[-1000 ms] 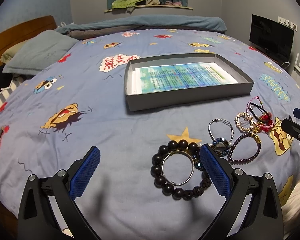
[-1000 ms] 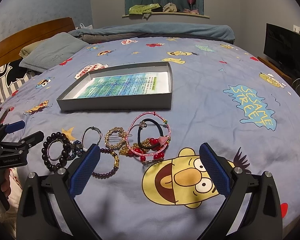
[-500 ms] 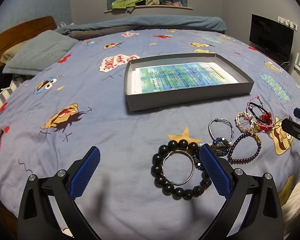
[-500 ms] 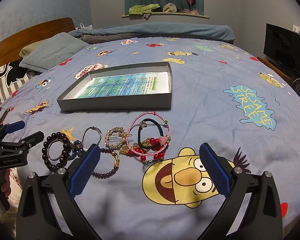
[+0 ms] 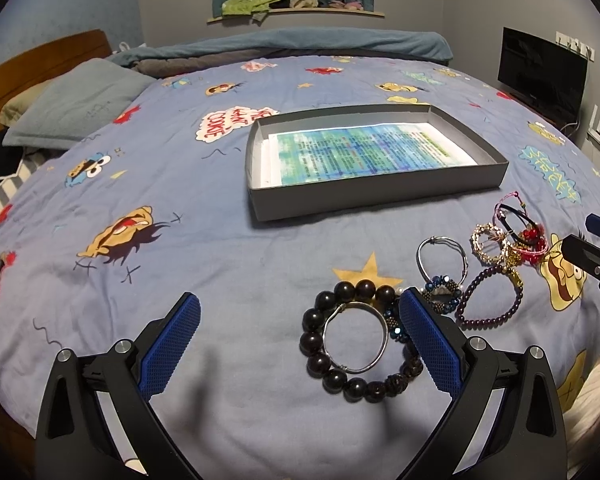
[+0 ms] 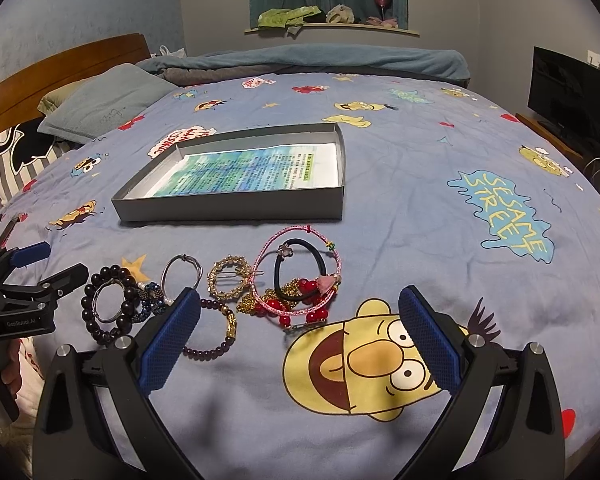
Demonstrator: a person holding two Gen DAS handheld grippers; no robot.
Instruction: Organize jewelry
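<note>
Jewelry lies in a loose row on the bedspread (image 6: pixel 420 152), in front of the near wall of the shallow grey box (image 6: pixel 236 208), which holds only a printed sheet. Judged step: first pick, nothing transferred yet. Nearest candidate for the left tongs (image 5: pixel 300 344) is the dark bead bracelet (image 5: pixel 320 360), with a thin silver bangle (image 5: pixel 356 340) lying inside its ring. Its right-hand beads sit under the right finger of those tongs in the left wrist view; whether the finger touches them I cannot tell. To do this well: come down over one side of the bead ring so one finger lands inside the loop and one outside, pinch a single strand of beads, and avoid catching the bangle or the blue beaded piece (image 5: pixel 442 294) just beside it. Soft bedding will give, so press lightly. Lift straight up before carrying to the box. Left tongs: spread wide, holding nothing. Right tongs (image 6: pixel 300 344): also spread wide and empty, over the yellow cartoon face, with the purple bead bracelet (image 6: pixel 216 340) beside its left finger and the pink cord and red bead tangle (image 6: pixel 300 296) just ahead.
</note>
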